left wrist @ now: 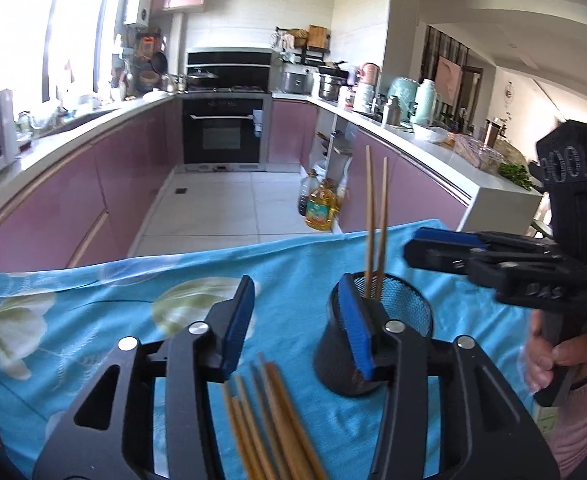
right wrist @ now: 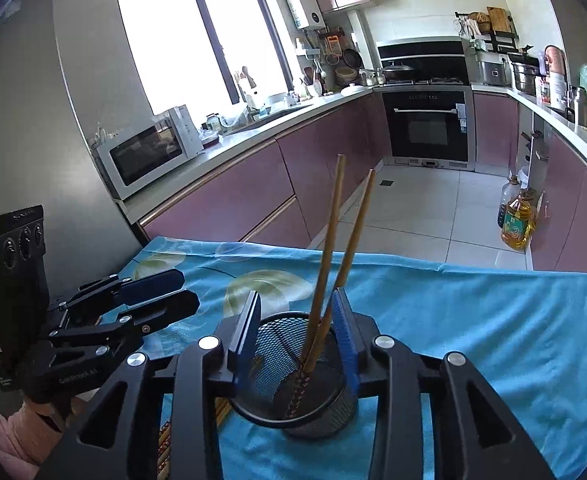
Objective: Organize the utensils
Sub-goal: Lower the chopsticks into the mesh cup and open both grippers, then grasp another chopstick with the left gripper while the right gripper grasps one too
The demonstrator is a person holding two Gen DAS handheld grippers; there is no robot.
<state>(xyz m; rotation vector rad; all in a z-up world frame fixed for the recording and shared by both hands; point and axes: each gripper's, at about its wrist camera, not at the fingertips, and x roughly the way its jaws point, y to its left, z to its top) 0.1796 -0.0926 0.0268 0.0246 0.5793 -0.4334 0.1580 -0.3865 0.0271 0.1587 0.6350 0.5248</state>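
Observation:
A black mesh cup (right wrist: 293, 396) stands on the blue flowered cloth (right wrist: 473, 340), with two wooden chopsticks (right wrist: 333, 240) leaning upright in it. My right gripper (right wrist: 297, 294) hangs open just above the cup's rim. The two sticks rise between its blue pads (right wrist: 343, 328), nearer the right one and not pinched. Several loose chopsticks (left wrist: 269, 420) lie on the cloth (left wrist: 93, 300) below my left gripper (left wrist: 297, 280), which is open and holds nothing. In the left wrist view the cup (left wrist: 405, 320) sits behind the right finger, and the right gripper (left wrist: 411, 246) reaches in from the right.
The table's far edge (left wrist: 213, 254) drops to a tiled floor, where oil bottles (left wrist: 321, 208) stand by a counter end. Pink cabinets line both sides, with an oven (left wrist: 223, 132) at the back and a microwave (right wrist: 149, 152) on the left counter. A hand (left wrist: 561, 356) grips the right handle.

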